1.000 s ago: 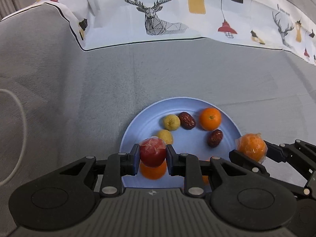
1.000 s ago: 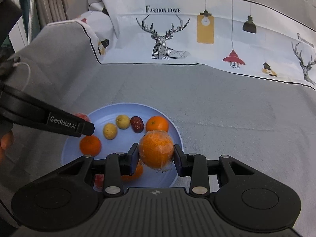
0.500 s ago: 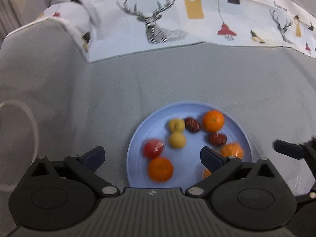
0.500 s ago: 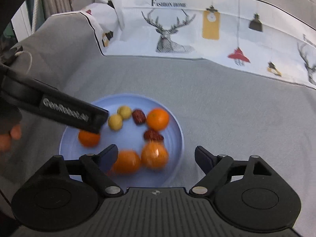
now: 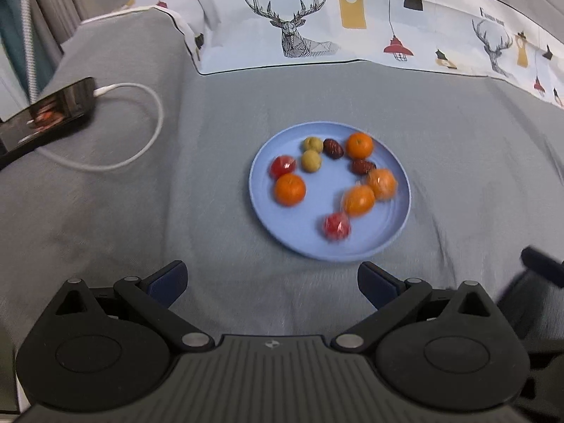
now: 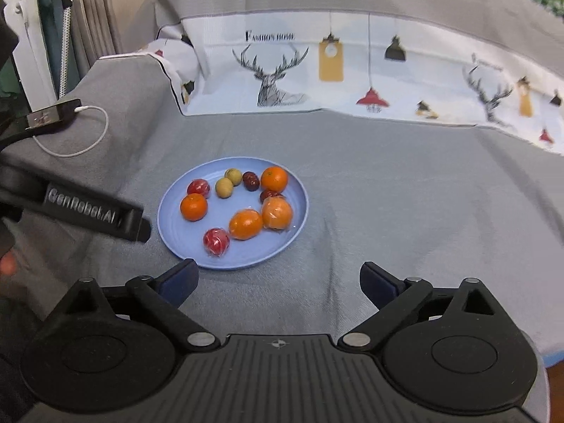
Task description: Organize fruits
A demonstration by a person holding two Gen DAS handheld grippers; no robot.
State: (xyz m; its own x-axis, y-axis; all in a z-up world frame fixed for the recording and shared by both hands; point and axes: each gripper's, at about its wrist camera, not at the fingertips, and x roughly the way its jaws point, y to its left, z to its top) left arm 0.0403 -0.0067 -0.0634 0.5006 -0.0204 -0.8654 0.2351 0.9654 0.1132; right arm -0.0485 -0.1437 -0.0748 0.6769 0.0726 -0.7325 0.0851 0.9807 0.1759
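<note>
A light blue plate (image 5: 394, 232) (image 6: 169, 225) lies on the grey cloth and holds several fruits: oranges (image 5: 289, 189) (image 6: 193, 207), two of them wrapped in film (image 5: 359, 200) (image 6: 277, 213), two red wrapped fruits (image 5: 336, 226) (image 6: 216, 241), two small yellow fruits (image 5: 311, 160) (image 6: 224, 187) and two dark dates (image 5: 333, 148) (image 6: 251, 180). My left gripper (image 5: 273, 282) is open and empty, held back from the plate's near side. My right gripper (image 6: 278, 282) is open and empty, also short of the plate. The left gripper's finger (image 6: 95, 213) shows at the left of the right wrist view.
A phone (image 5: 47, 112) with a white charging cable (image 5: 141, 141) lies at the left on the grey cloth. A white printed cloth with deer and lamps (image 5: 317, 24) (image 6: 317, 70) runs along the back. Bare grey cloth lies right of the plate.
Both grippers let go of their fruit, the left a red wrapped fruit, the right a wrapped orange, onto the plate. Both opened wide and pulled back and up.
</note>
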